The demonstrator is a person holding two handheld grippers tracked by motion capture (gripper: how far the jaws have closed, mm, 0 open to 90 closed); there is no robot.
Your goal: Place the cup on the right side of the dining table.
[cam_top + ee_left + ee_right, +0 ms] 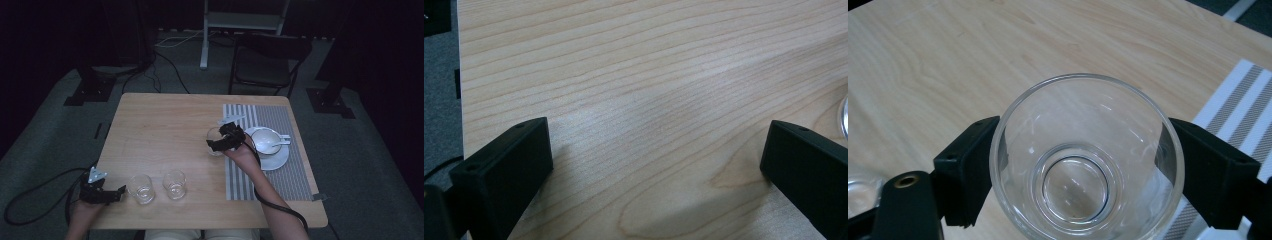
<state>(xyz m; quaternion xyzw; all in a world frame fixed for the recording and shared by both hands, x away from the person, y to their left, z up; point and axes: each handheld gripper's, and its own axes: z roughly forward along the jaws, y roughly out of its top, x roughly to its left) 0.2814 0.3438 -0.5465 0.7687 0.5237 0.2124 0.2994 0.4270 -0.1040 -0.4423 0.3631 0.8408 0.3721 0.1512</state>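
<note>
My right gripper is shut on a clear drinking glass, one black jaw pressed to each side, just left of the striped placemat. The glass is upright and I look down into its empty bottom. My left gripper is open near the table's front left corner, its jaws wide apart over bare wood. Two more clear glasses stand to its right; the nearer one's rim shows at the frame's edge.
A white cup with a spoon sits on a white saucer on the placemat. The wooden table ends close to my left gripper. A dark chair stands beyond the far edge. Cables trail on the floor.
</note>
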